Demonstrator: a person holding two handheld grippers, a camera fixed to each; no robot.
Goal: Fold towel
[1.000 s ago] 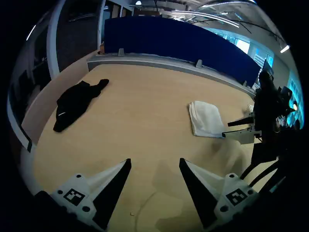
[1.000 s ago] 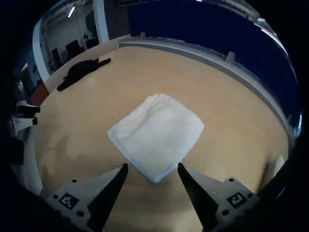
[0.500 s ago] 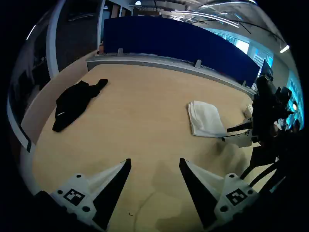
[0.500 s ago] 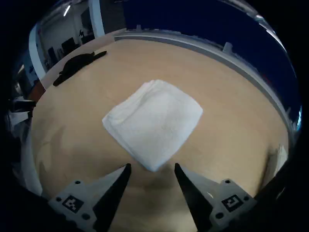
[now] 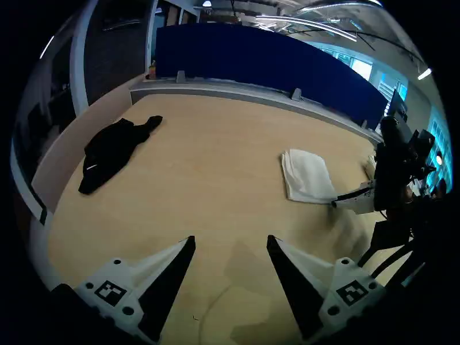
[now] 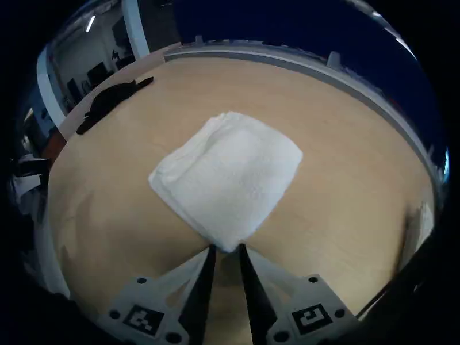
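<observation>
Towel (image 5: pixel 307 175), white and folded, lies in the left gripper view on the pale wood counter (image 5: pixel 218 149), ahead and right of the left claw (image 5: pixel 230 237), whose fingers stand wide over bare wood. A black cloth (image 5: pixel 115 150) lies ahead-left, and a blue partition (image 5: pixel 259 57) backs the counter. In the right gripper view the right claw (image 6: pixel 226 247) is narrowed to a slit at the towel's nearest corner; whether it pinches cannot be told.

towel (image 6: pixel 227 175) | white, thick folded square | lying flat on wooden table (image 6: pixel 351 167)

Black garment (image 5: pixel 112 150), perhaps a jacket, lies on wooden table (image 5: pixel 218 149) before blue partition (image 5: pixel 259 57).
</observation>
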